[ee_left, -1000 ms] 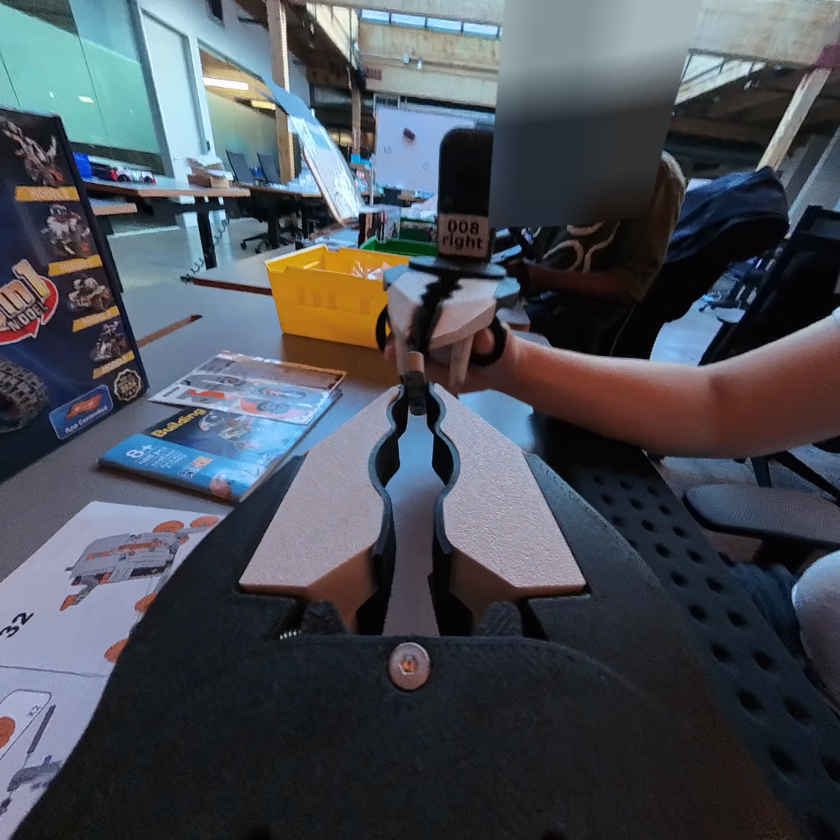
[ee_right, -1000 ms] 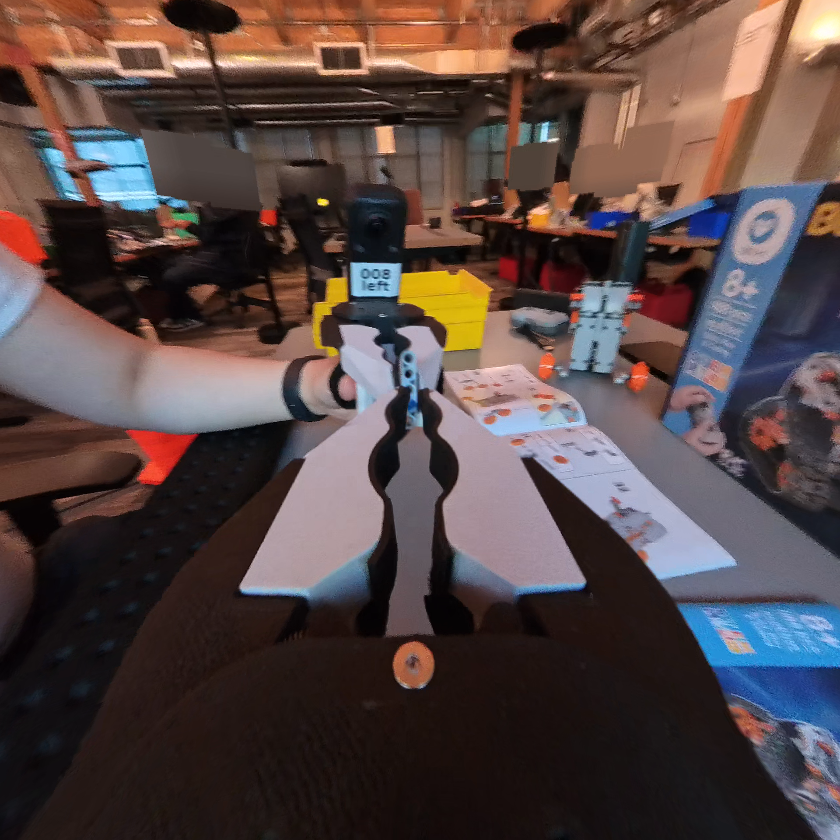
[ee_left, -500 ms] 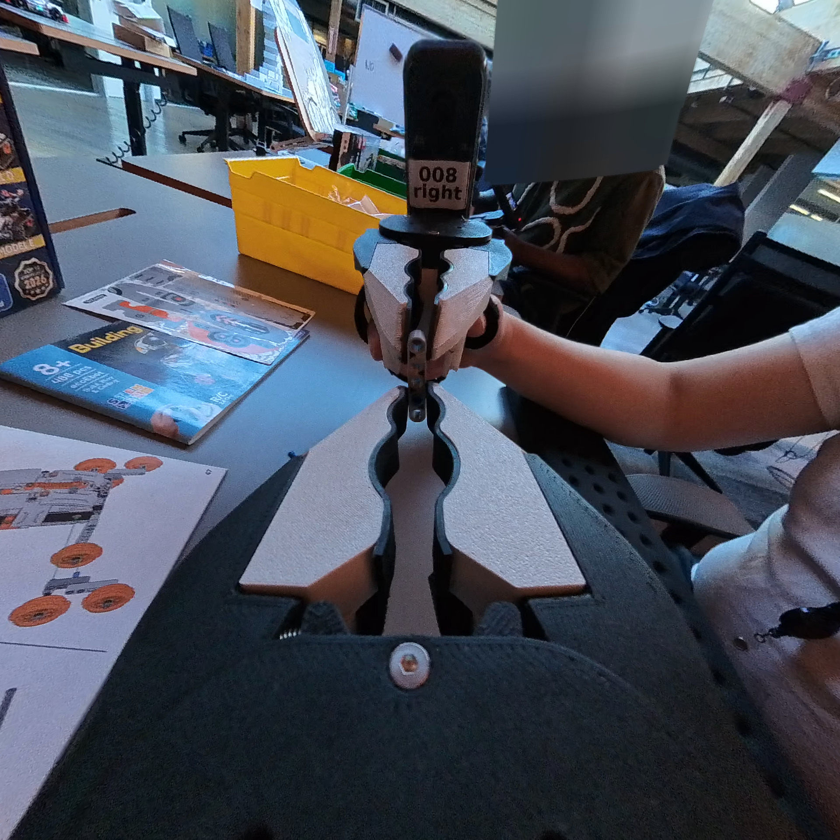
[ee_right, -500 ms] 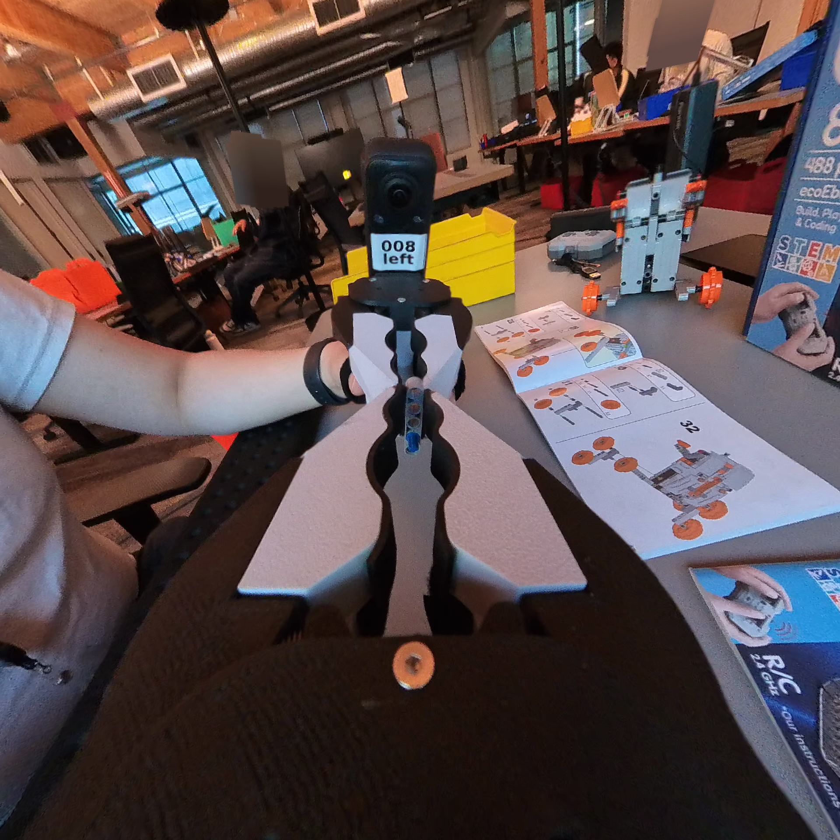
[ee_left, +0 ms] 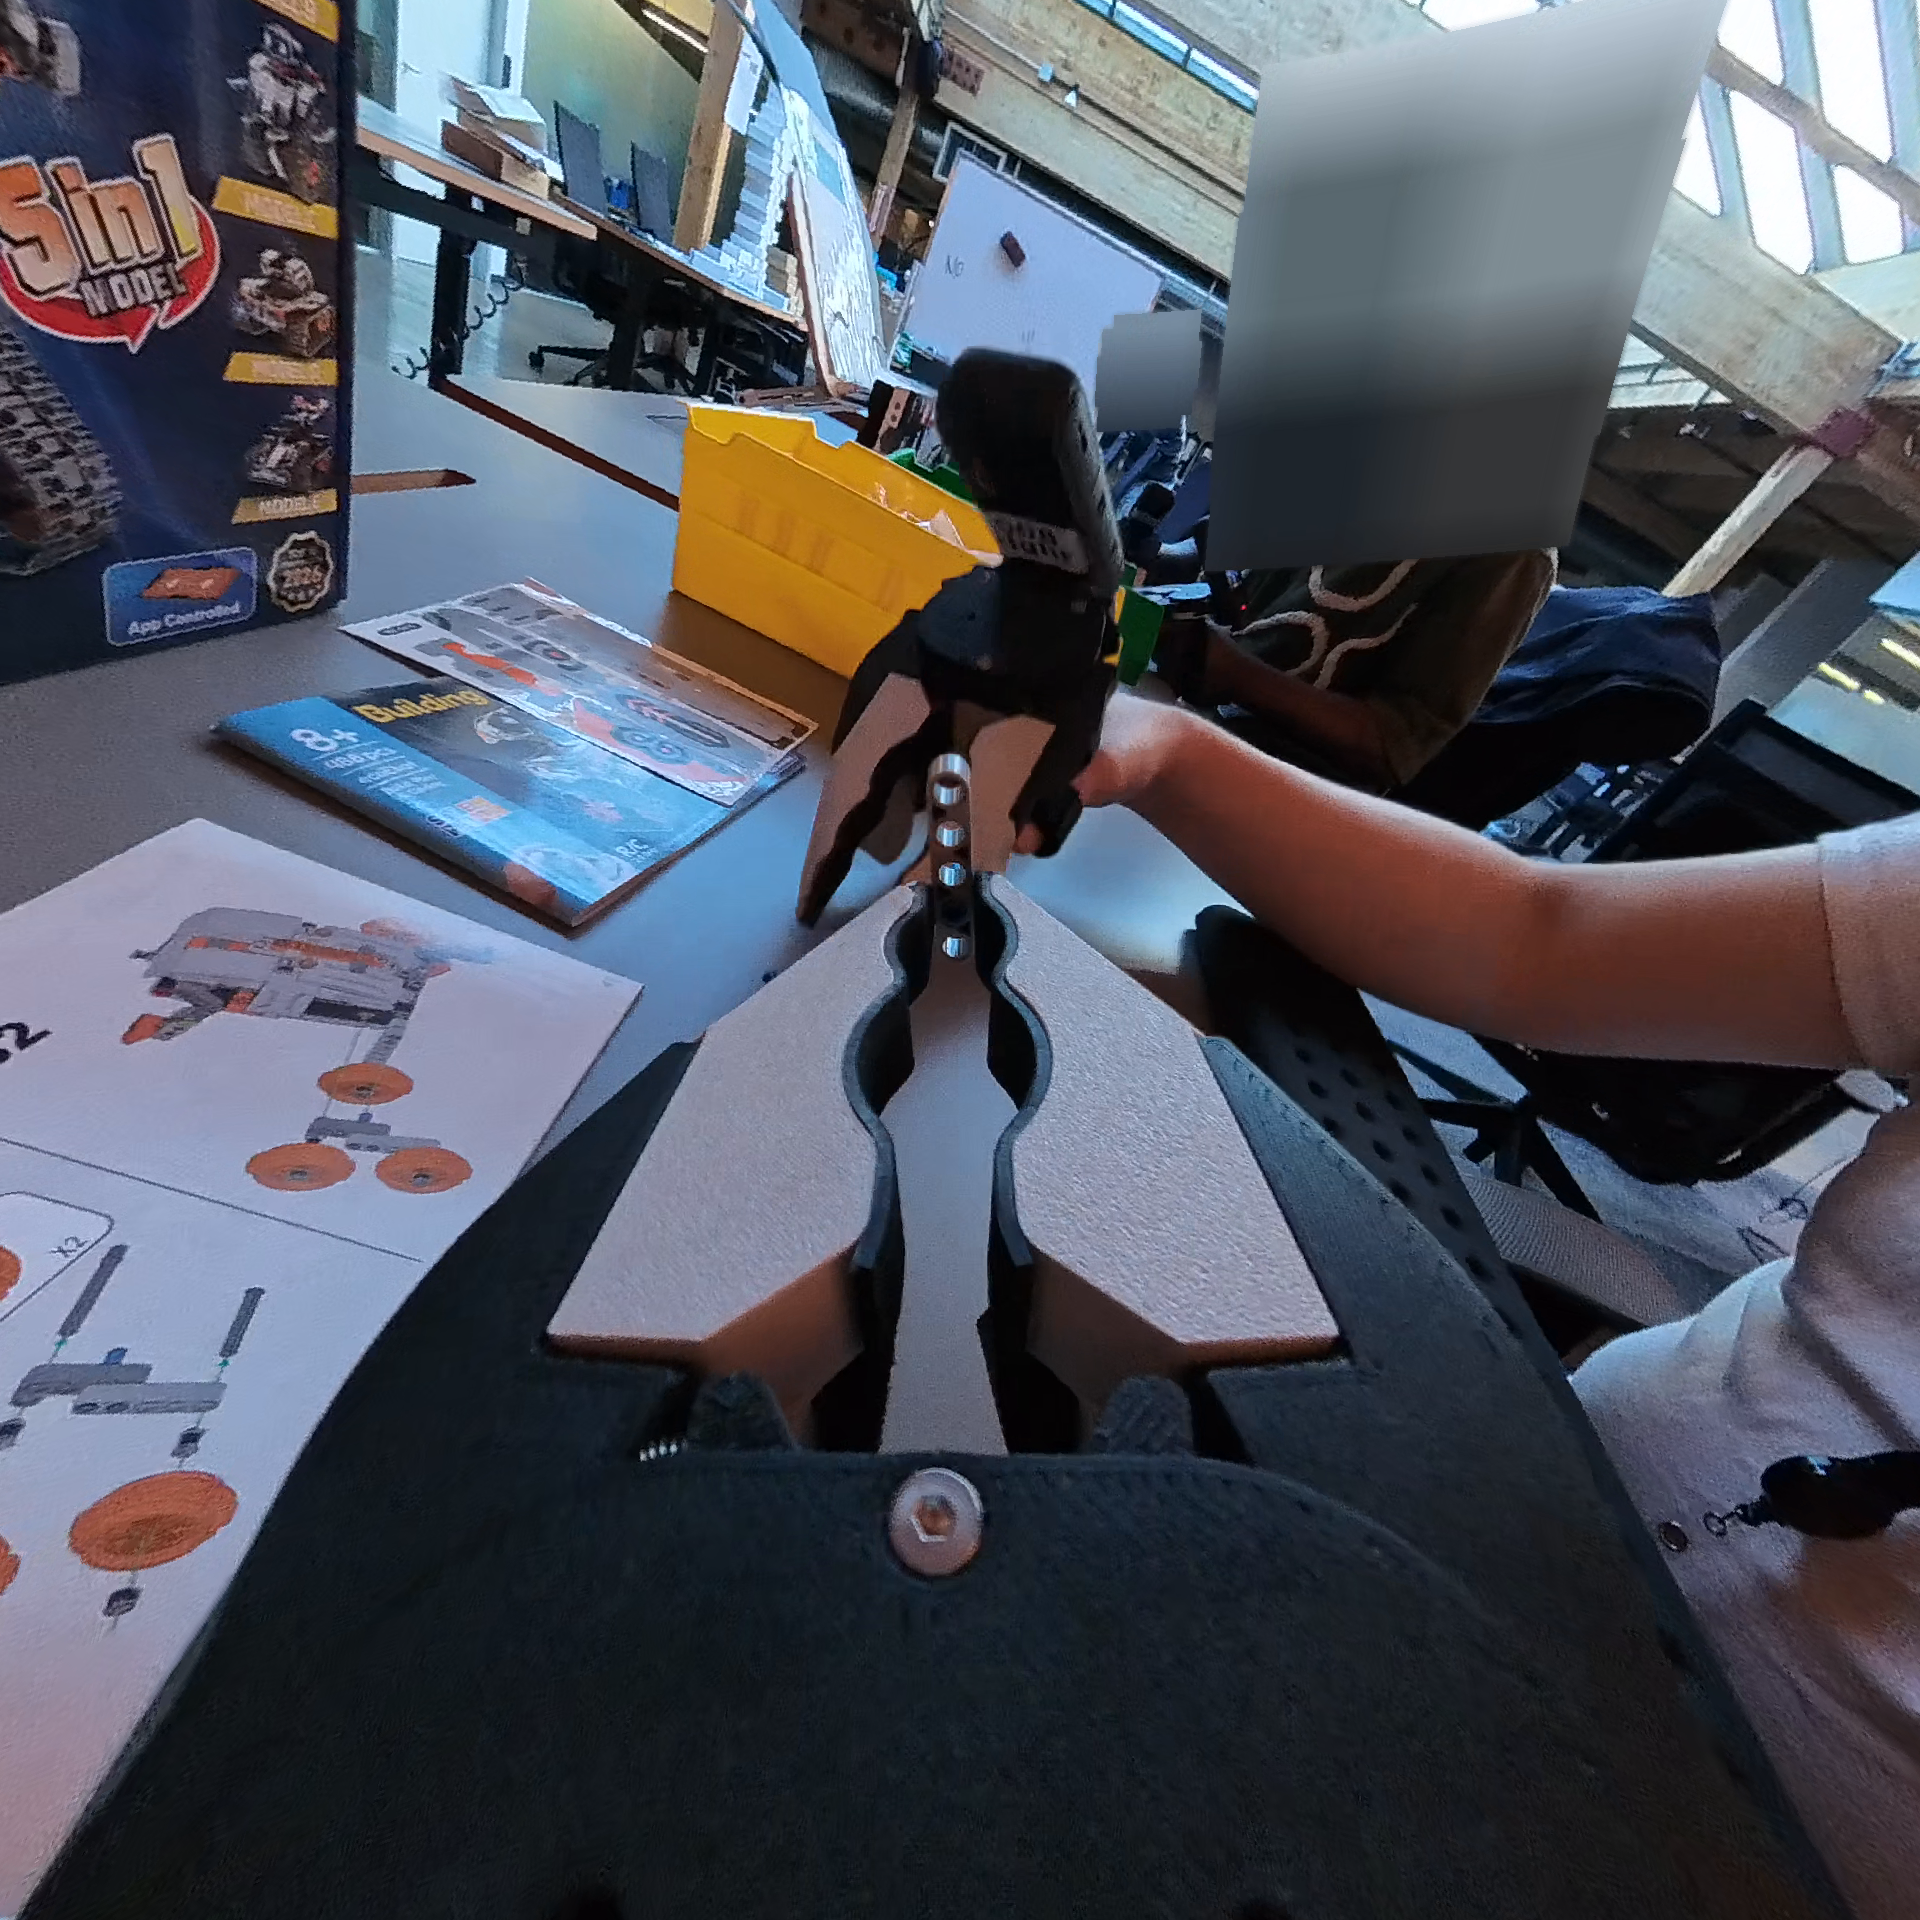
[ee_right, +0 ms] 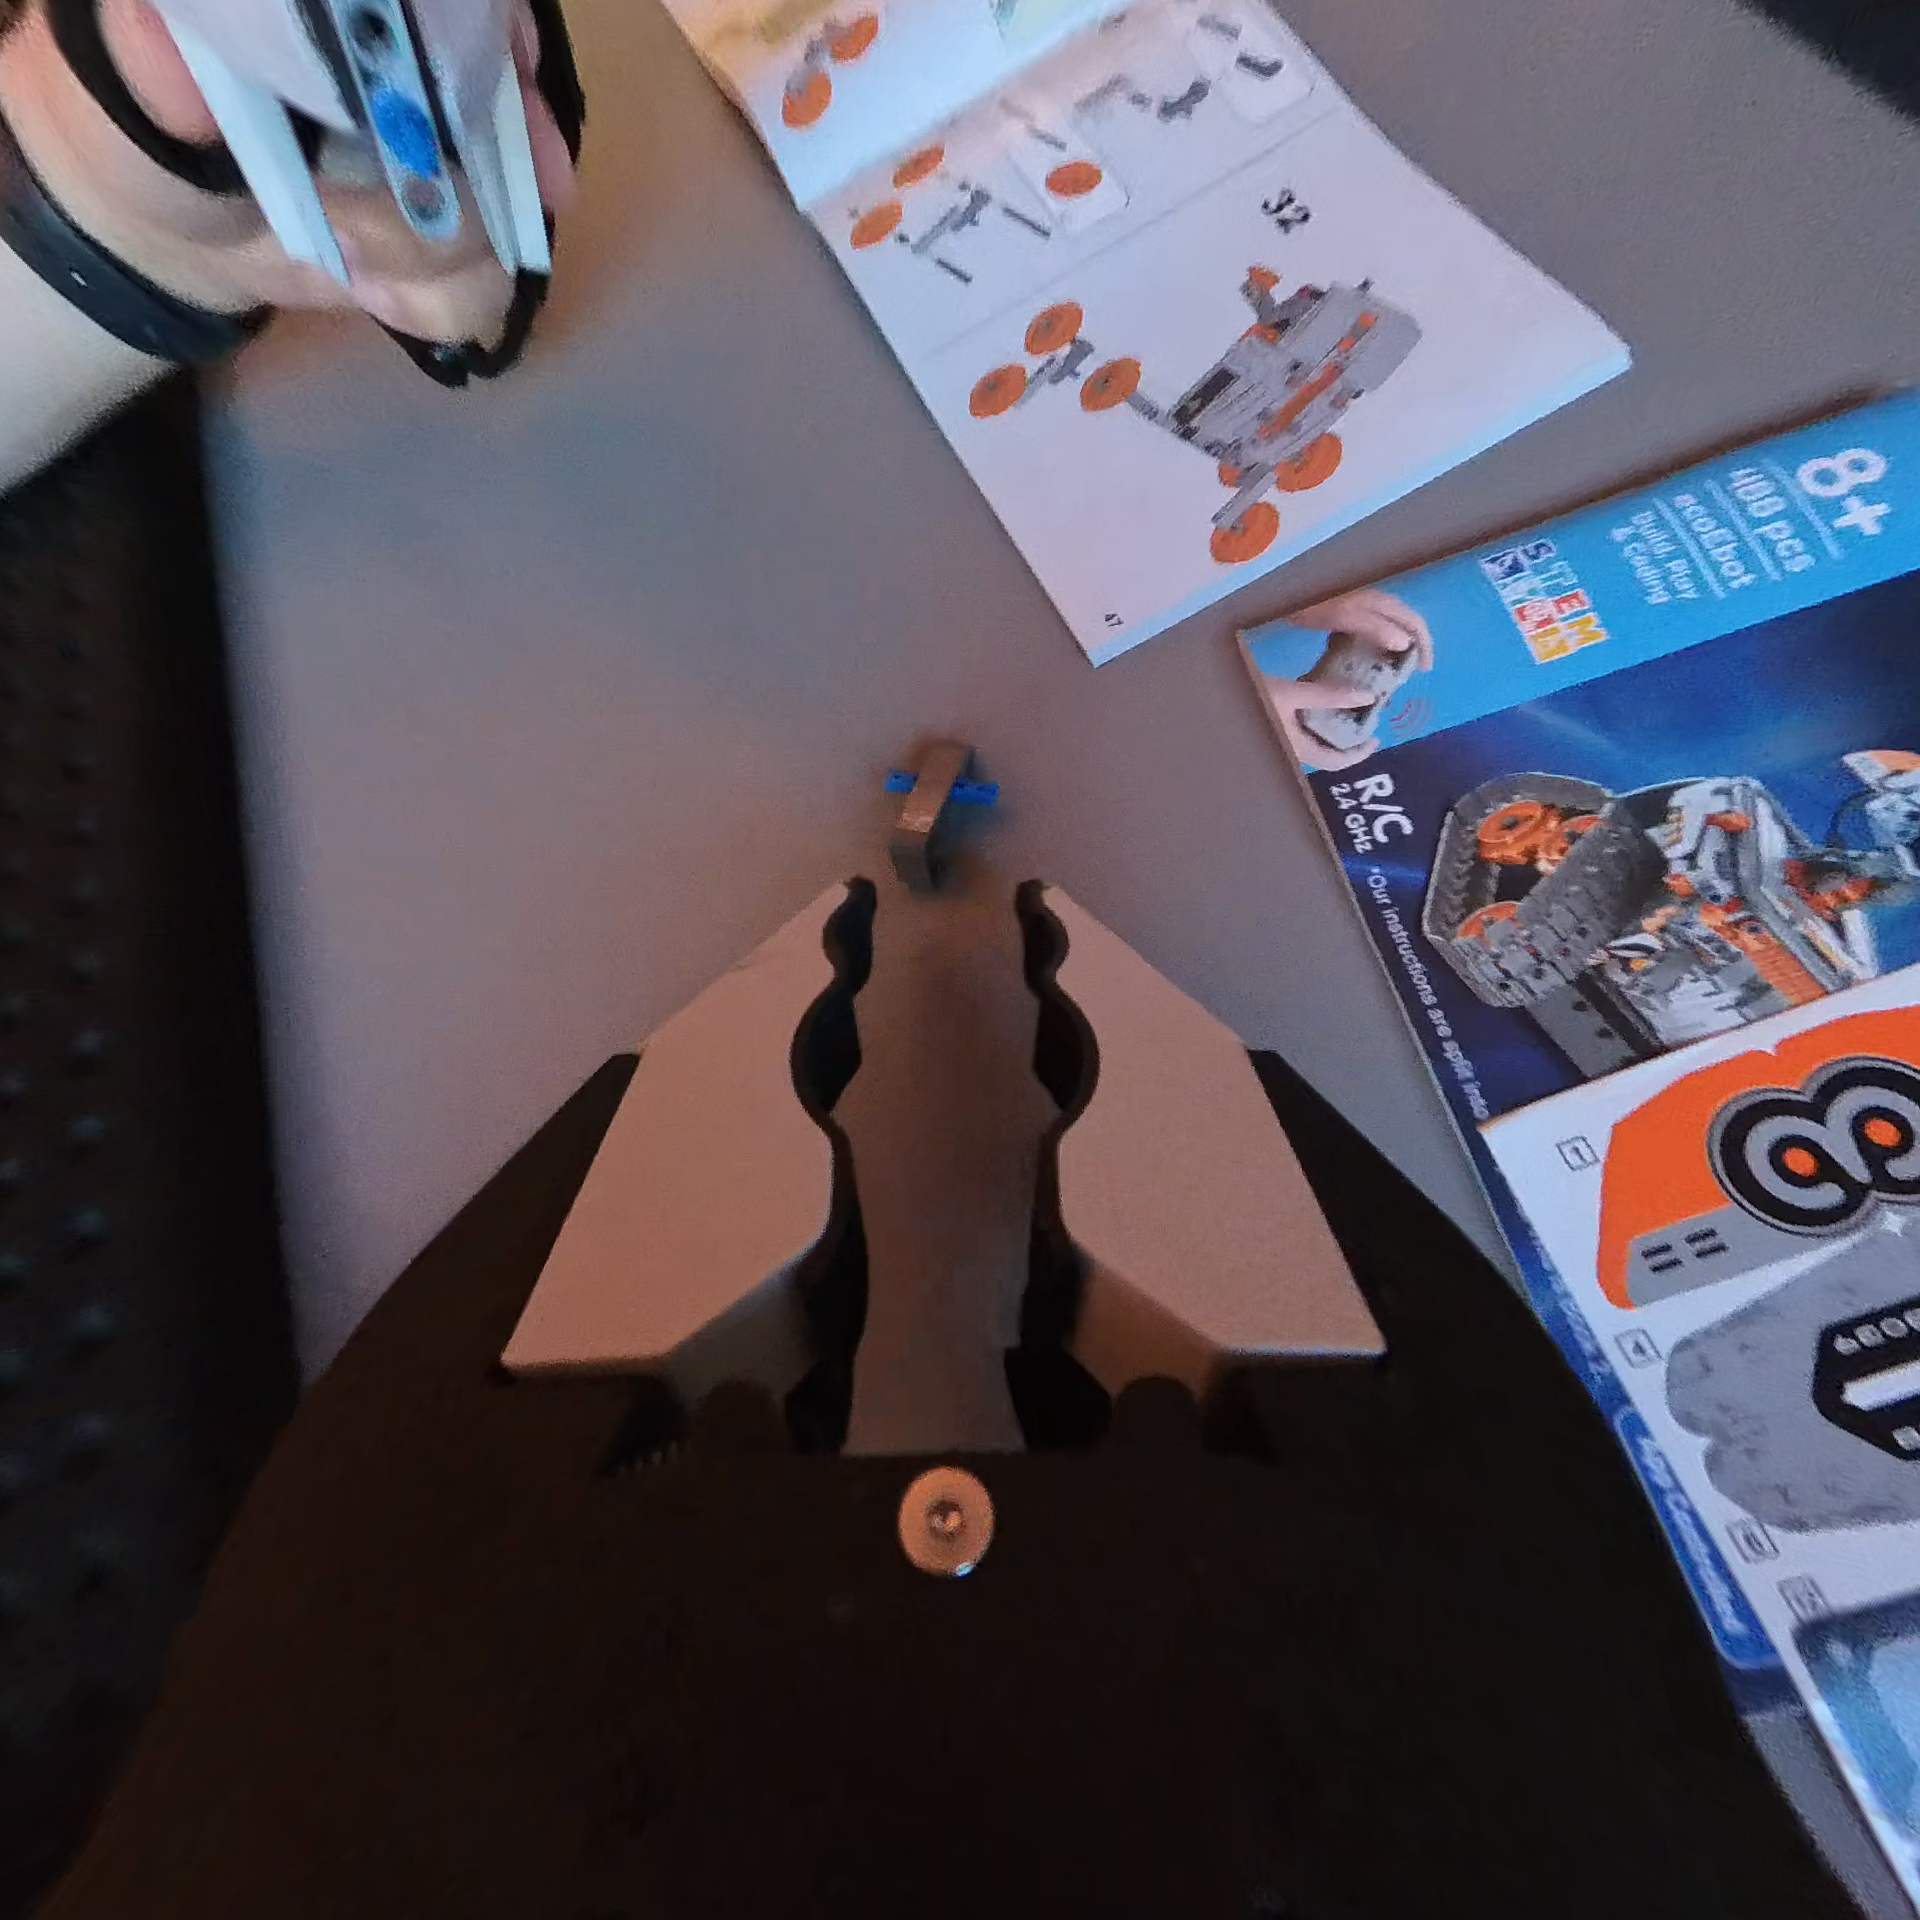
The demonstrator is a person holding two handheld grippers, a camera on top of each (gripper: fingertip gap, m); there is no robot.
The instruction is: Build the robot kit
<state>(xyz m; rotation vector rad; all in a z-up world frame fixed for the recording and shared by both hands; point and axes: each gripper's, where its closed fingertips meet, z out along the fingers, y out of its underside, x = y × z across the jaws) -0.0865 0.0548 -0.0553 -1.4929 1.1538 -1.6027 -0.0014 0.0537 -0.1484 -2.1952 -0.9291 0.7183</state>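
My left gripper (ee_left: 951, 896) is shut on a grey beam with holes (ee_left: 948, 821) that sticks up out of its tips. It also shows in the right wrist view (ee_right: 405, 197), top left, with the beam (ee_right: 400, 114) bearing a blue pin. My right gripper (ee_right: 942, 889) points down at the grey table (ee_right: 582, 644), open and empty. A small grey piece with a blue pin (ee_right: 932, 808) lies just beyond its tips, blurred. In the left wrist view the right gripper (ee_left: 894, 831) hangs tilted down just behind the beam.
An open instruction booklet (ee_left: 260, 1091) (ee_right: 1195, 312) and a blue booklet (ee_left: 499, 790) (ee_right: 1621, 790) lie on the table. A yellow bin (ee_left: 800, 551) and a tall blue box (ee_left: 156, 312) stand farther back. A black perforated chair (ee_left: 1351, 1122) is by the table edge. The gap from one gripper's tips to the other's is roughly 12 cm.
The right gripper has swung away from the left gripper's tips, tipped down toward the table and opened. The small grey piece is now out of its fingers. The left gripper stays shut on the beam.
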